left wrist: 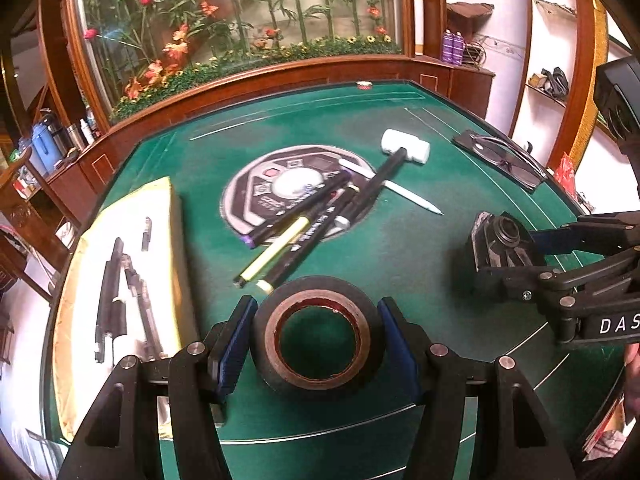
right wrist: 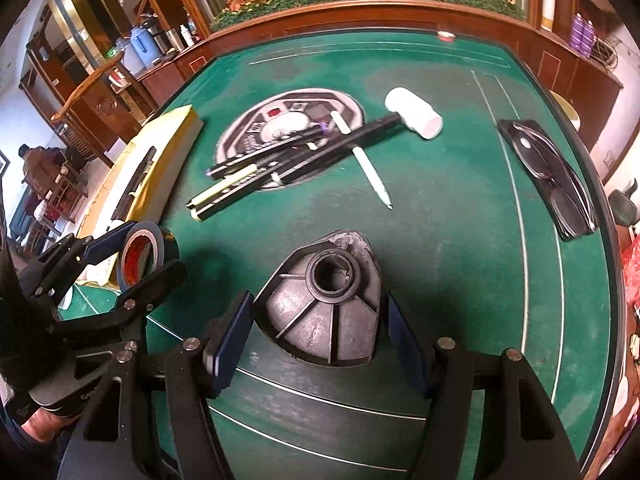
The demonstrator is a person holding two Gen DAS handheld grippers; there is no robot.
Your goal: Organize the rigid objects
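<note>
Down at the bottom of the left wrist view, my left gripper (left wrist: pixel 318 344) pinched the roll of black tape (left wrist: pixel 318 334), its blue pads pressed against the roll's two sides, with the green table (left wrist: pixel 420 248) showing through the brown core. In the right wrist view the same roll (right wrist: pixel 146 254) sat clamped at the lower left of the frame, tilted on edge in those tongs.

My right gripper (right wrist: pixel 320 320) held the grey ribbed plastic piece (right wrist: pixel 324 312) at the bottom centre of its own view, a pad against each flank and the round socket facing up. From the left camera that piece (left wrist: pixel 502 246) showed at the right edge, gripped in the other tongs.

Above both, near the middle of each frame, a loose heap of pens (left wrist: pixel 304 224) lay across a round printed panel (left wrist: pixel 256 196) set in the felt, with the black handle of a white-headed mallet (left wrist: pixel 404 146) crossing them and a white pen (left wrist: pixel 412 196) lying under it. At the left, a yellow-edged tray (left wrist: pixel 176 248) carried several dark pens (left wrist: pixel 116 300). At the upper right, glasses lay on a black case (left wrist: pixel 502 160).
</note>
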